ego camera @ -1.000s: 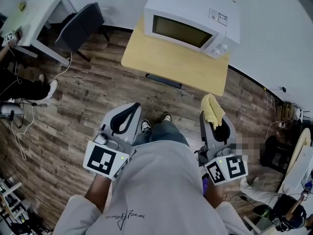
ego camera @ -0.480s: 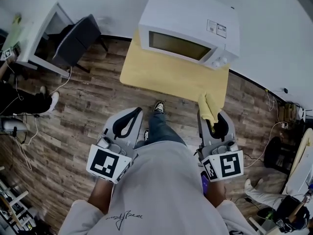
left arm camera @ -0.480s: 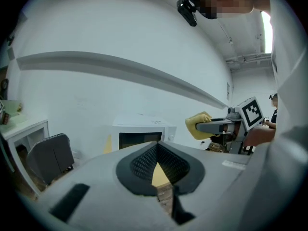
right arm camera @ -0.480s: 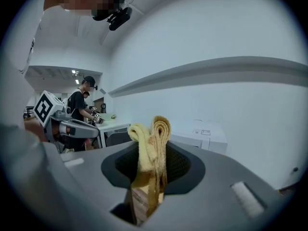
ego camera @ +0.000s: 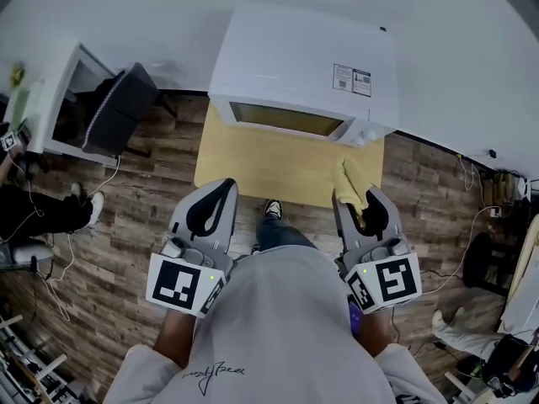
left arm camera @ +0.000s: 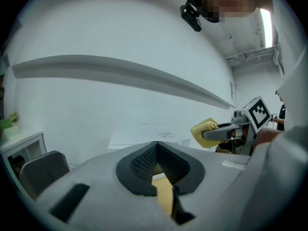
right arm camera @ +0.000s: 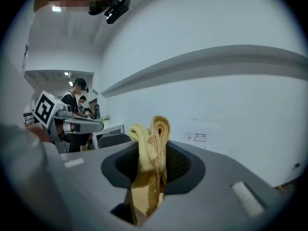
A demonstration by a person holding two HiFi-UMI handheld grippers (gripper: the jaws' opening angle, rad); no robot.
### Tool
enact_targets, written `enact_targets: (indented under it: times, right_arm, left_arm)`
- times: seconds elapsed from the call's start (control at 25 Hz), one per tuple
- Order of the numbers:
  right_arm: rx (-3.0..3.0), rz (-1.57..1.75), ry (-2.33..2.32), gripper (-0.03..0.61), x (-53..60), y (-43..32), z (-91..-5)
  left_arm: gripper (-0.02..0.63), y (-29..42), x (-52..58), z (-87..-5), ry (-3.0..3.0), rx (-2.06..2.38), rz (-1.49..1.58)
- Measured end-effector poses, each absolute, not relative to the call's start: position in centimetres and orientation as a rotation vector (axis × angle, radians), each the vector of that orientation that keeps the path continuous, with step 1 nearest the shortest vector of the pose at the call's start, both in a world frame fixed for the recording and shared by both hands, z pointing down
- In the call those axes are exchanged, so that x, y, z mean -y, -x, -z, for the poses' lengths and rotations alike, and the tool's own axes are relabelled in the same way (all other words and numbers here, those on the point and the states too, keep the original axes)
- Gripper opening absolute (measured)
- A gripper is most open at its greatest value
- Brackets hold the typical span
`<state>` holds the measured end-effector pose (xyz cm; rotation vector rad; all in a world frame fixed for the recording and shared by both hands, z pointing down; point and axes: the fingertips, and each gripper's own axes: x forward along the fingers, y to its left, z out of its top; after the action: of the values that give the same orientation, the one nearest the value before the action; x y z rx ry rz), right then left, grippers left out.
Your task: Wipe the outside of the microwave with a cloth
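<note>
1. At the far left of the head view, a white desk and a dark chair stand on the wood floor, well apart from the tabletop. A person's legs are cut off by the picture's edge.
2. The left tongs hang just off the tabletop's near left corner. In their own view the left tongs have their tips together with nothing between them. A sliver of yellow tabletop shows through the gap below the tips.
3. The microwave stands along the tabletop's far edge. From overhead its white top fills the view, the door shows only as a narrow strip, and its sides and back are hidden. In the left gripper view only a pale part of the microwave shows above the tongs' body.
4. The right tongs are over the tabletop's near right corner, clamped on a folded yellow cloth. In the right gripper view the cloth stands up out of the tips. It is near the microwave's knobs; whether it touches cannot be told.
5. Only the right gripper view shows people at the room's far end.
6. At the far right, cables lie on the floor.
</note>
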<state>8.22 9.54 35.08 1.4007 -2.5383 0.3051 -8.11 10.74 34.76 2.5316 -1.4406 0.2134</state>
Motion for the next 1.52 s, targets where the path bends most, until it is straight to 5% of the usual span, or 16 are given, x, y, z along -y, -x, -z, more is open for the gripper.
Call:
enact_targets:
  times: [1.52]
  right_arm:
    - [2.285, -0.596, -1.796, 0.119, 20.5, -22.3, -33.1]
  left_arm:
    - [-0.011, 3.3, 3.3, -34.1, -2.587, 1.230, -0.180]
